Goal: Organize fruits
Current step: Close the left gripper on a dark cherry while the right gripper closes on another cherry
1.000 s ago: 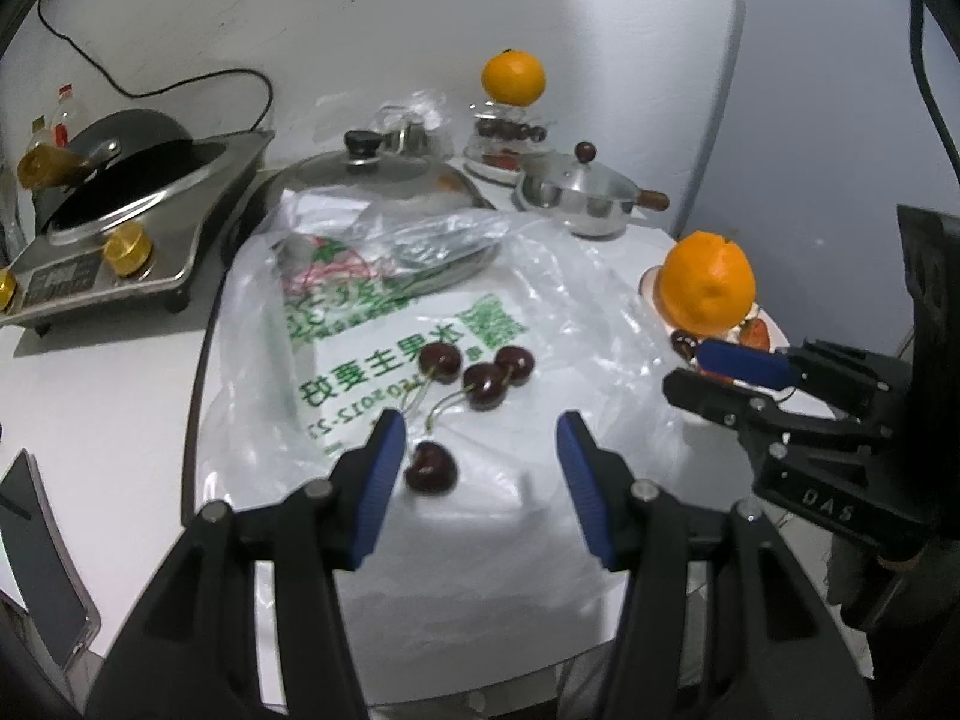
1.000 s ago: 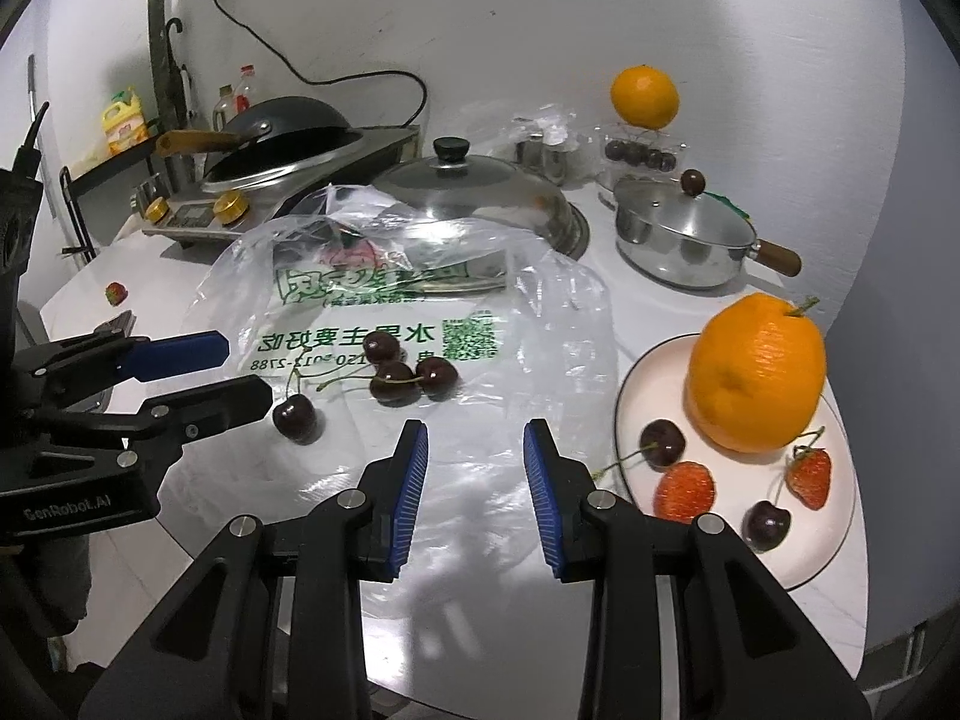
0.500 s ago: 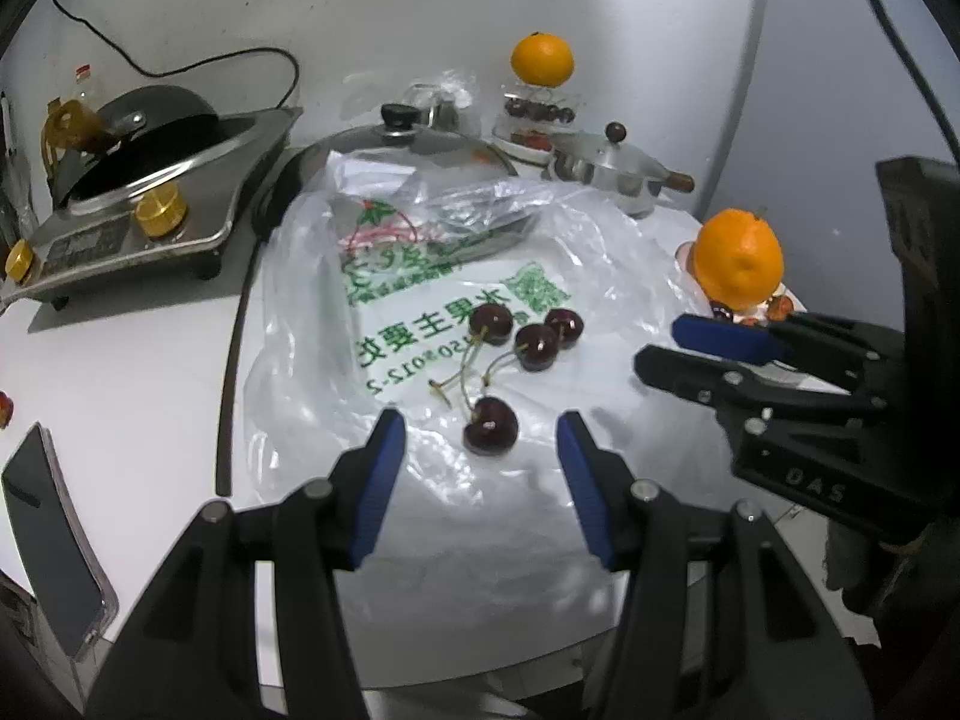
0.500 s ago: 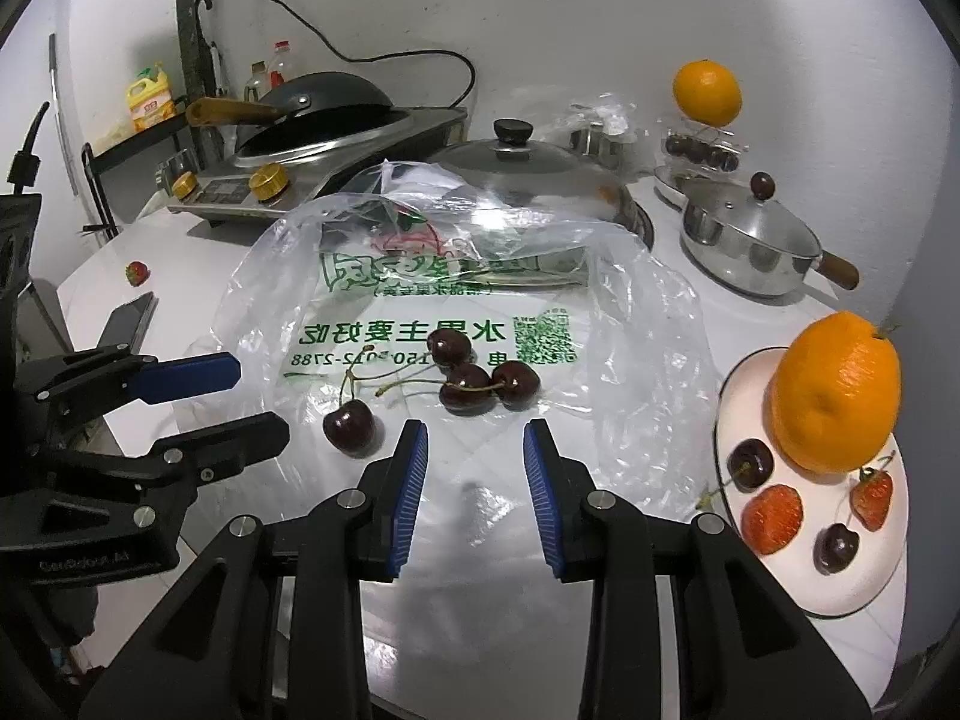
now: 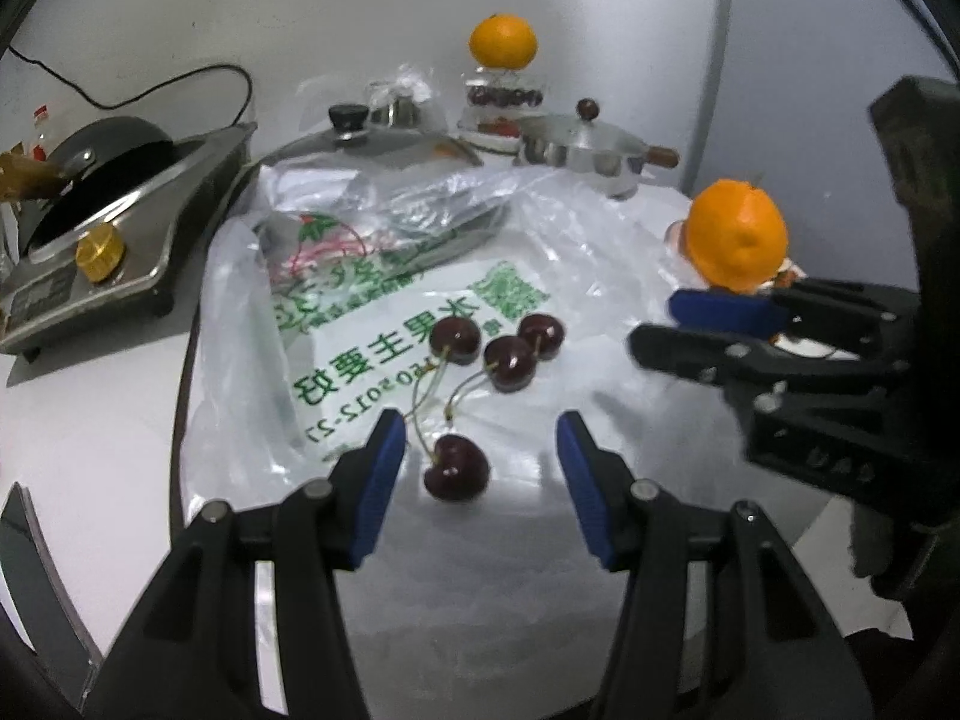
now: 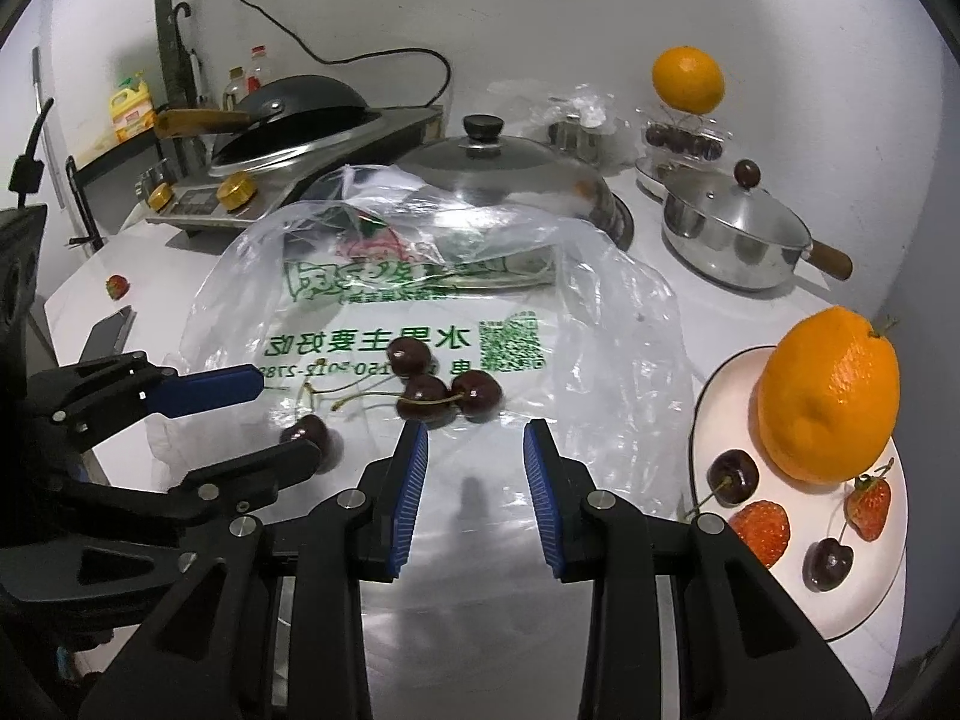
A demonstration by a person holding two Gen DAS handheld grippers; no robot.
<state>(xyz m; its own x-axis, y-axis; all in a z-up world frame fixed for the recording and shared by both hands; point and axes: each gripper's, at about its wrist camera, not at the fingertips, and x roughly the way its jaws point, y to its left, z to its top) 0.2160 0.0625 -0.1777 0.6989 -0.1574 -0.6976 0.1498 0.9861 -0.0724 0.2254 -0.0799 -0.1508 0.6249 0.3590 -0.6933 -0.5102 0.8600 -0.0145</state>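
White counter, clear bag point(image 5: 372, 276) — lone cherry point(image 5: 456, 468) now between left tool point(image 5: 474, 450) pads (untouched); right tool point(image 6: 475, 450) gaping, empty.

Your left gripper point(image 5: 477, 450) hovers with jaws apart around a lone dark cherry point(image 5: 456, 468) on a clear plastic bag point(image 5: 540, 252); three more cherries point(image 5: 501, 345) cluster beyond.

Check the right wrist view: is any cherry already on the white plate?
Yes, two cherries lie on the plate beside the orange.
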